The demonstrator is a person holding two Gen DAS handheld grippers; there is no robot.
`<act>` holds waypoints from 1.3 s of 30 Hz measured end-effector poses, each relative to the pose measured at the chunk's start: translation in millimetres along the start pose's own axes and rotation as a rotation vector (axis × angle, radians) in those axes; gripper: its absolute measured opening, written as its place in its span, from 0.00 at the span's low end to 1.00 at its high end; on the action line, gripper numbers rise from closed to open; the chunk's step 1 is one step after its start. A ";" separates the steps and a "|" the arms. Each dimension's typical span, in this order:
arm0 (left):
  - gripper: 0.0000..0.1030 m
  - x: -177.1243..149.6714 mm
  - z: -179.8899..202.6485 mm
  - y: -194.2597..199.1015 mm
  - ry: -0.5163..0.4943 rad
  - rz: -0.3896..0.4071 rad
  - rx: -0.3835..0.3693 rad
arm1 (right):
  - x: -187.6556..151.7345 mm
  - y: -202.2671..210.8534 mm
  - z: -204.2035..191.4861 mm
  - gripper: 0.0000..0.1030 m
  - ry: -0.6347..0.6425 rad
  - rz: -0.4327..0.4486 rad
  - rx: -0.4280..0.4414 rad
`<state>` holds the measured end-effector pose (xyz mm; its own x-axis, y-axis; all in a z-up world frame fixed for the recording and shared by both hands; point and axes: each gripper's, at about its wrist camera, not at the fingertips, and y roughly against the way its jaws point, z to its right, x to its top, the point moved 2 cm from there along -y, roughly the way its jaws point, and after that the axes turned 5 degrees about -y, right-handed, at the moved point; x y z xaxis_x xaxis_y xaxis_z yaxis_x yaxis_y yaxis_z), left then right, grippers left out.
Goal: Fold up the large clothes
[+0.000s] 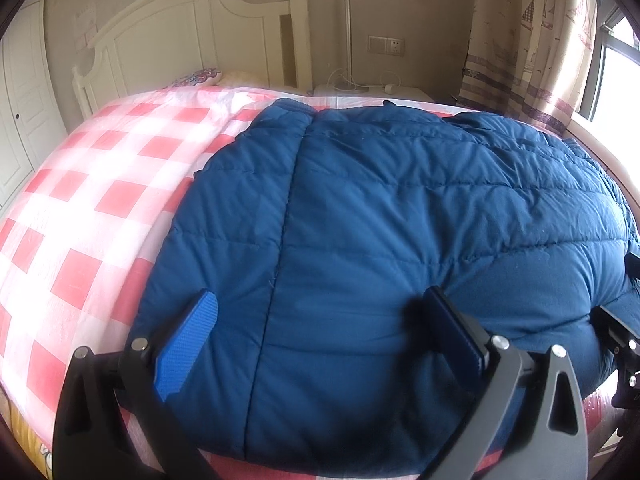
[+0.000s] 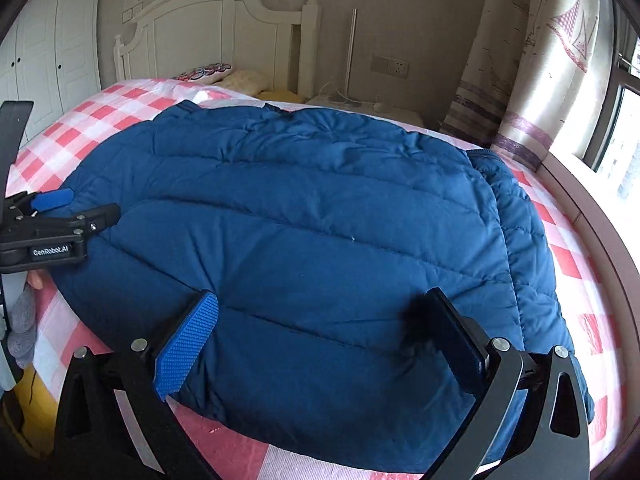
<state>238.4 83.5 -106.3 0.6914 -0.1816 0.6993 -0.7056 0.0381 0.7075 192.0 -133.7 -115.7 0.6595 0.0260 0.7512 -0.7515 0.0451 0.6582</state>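
Across the near edge of the bed (image 1: 60,184), on its checked cover, lies the blue padded jacket (image 1: 400,208), spread flat w/ its long axis running from the near edge toward the headboard (image 1: 200,28). Left gripper (image 1: 320,336) and right gripper (image 2: 320,336) both hang just over the jacket's near hem, jaws wide apart, nothing held; left is over the hem's left part, right over the right part, w/ a sleeve along the window side. Prob. next move: each pinches the hem directly ahead and carries it toward the headboard, neither arm clearly nearer.

The jacket (image 2: 304,216) lies on the bed (image 1: 92,184), headboard (image 1: 192,36) behind, curtain (image 2: 532,76) at right.
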 end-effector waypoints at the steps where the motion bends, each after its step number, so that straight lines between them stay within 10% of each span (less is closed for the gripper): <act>1: 0.99 0.1 -0.3 0.4 0.001 0.001 -0.001 | -1.2 -1.9 1.7 0.96 0.001 -0.002 0.013; 13: 0.99 -43.0 -24.2 28.7 0.003 0.066 -0.006 | -25.7 19.6 105.5 0.95 -0.222 -0.023 -0.032; 27: 0.98 -18.4 78.3 38.1 -0.127 0.036 -0.105 | -22.6 28.9 66.6 0.95 -0.152 -0.012 -0.037; 39: 0.99 -26.4 73.9 26.3 -0.145 0.032 -0.133 | -57.9 59.7 118.7 0.95 -0.265 0.032 -0.064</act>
<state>190.1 16.6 -113.7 0.6325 -0.3178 0.7063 -0.6934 0.1740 0.6992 107.0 -251.1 -114.1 0.6016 -0.2333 0.7640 -0.7640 0.1112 0.6356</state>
